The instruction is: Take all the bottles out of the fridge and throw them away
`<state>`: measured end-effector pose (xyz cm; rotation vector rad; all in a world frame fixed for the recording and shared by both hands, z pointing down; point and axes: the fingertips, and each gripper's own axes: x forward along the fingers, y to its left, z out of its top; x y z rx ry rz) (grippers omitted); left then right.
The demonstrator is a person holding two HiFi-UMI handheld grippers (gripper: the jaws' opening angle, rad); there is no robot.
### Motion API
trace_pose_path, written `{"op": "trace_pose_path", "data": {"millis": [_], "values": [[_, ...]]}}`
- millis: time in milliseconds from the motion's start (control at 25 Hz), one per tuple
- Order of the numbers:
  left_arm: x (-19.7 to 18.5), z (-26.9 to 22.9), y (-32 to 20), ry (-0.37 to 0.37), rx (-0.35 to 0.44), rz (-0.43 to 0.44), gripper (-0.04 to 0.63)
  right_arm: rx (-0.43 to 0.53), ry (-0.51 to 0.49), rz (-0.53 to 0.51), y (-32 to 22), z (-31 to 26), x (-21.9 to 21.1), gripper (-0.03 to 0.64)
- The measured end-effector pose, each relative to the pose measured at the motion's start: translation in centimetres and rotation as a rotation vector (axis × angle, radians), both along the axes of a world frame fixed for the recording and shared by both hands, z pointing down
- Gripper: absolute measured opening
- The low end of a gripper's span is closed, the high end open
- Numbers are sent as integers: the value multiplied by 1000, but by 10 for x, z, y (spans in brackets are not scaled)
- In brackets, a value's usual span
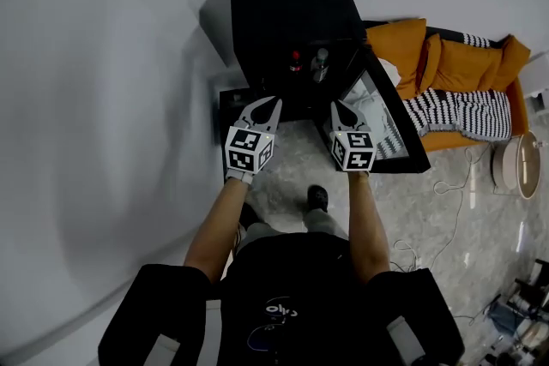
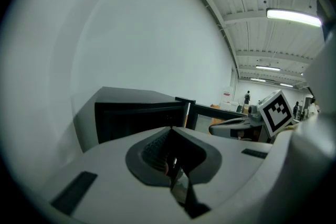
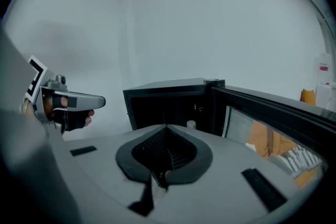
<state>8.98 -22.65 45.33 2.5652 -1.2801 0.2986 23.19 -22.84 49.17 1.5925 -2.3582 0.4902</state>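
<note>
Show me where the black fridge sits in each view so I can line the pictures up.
Head view: the fridge is at top centre, its dark interior facing the person.
Left gripper view: the fridge is left of centre, low against the white wall.
Right gripper view: the fridge is at centre.
Shared landmark: its open door, swung out on the fridge's right side in every view.

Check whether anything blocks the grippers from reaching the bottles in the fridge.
Nothing visible does. The fridge door is swung open to the right. The red-capped bottle and the grey bottle stand in the open compartment beyond the left gripper and the right gripper. Both grippers have their fingers shut and empty.
</note>
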Motion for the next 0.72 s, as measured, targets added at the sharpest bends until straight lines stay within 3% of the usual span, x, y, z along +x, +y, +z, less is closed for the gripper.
{"op": "trace_pose_path", "data": {"millis": [720], "values": [[25, 98, -39, -38, -102, 45, 0, 33, 41, -29, -68, 66, -7, 8]]}}
